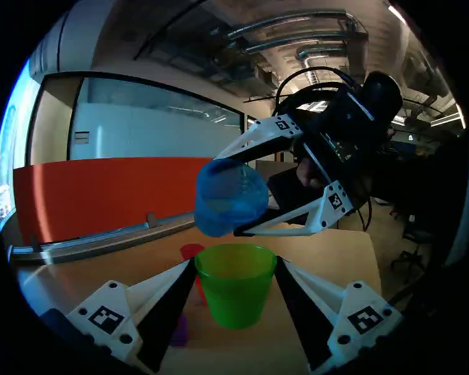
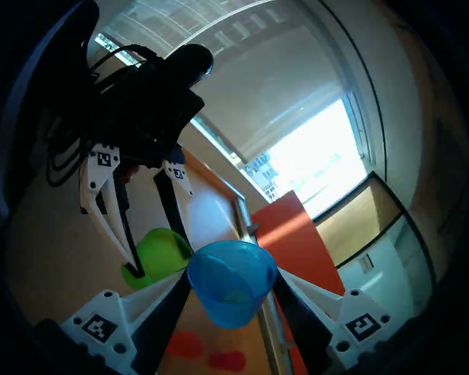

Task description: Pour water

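Left gripper (image 1: 234,269) points level across the table (image 1: 334,250), fingers parted a cup's width and pressing both sides of the green cup (image 1: 236,294). This cup is upright, mouth up; whether its base rests on the table I cannot tell. A purple thing (image 1: 179,330) lies low on the left, and a red cup (image 1: 189,251) stands just behind the green one. Above the green cup and apart from its rim hangs the blue cup (image 1: 227,199), tilted. The right gripper (image 1: 228,195) reaches in from the right, rolled so one finger is above the other, both clamped on the blue cup. A hand (image 1: 306,172) grips it behind. Whether the blue cup holds water is unclear. An orange partition (image 1: 109,194) stands beyond.
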The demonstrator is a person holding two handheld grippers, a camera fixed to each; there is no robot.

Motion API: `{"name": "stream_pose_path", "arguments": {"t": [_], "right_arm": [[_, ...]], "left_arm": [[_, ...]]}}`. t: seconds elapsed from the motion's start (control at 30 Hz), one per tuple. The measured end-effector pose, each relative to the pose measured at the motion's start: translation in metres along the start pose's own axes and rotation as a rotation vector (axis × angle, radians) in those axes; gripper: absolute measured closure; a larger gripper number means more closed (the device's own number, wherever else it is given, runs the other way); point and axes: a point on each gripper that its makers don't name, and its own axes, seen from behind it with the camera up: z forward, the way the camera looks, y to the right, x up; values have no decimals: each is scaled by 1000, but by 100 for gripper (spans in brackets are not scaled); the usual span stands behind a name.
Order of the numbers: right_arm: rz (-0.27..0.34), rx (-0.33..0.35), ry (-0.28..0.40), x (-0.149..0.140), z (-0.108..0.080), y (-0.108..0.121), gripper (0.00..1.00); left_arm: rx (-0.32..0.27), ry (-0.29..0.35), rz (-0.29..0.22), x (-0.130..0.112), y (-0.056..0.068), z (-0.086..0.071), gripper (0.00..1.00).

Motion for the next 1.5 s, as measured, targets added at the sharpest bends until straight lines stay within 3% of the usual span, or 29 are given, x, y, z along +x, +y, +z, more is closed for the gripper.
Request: {"name": "stream_pose_path", "arguments": {"t": [0.6, 1.5], "right_arm": [[-81, 1, -14, 0, 1, 6, 9], [-151, -1, -29, 1, 4, 11, 8]], "left_arm": [[-6, 1, 5, 2, 4, 2, 11], [-19, 6, 8, 5, 8, 4, 11]]}}
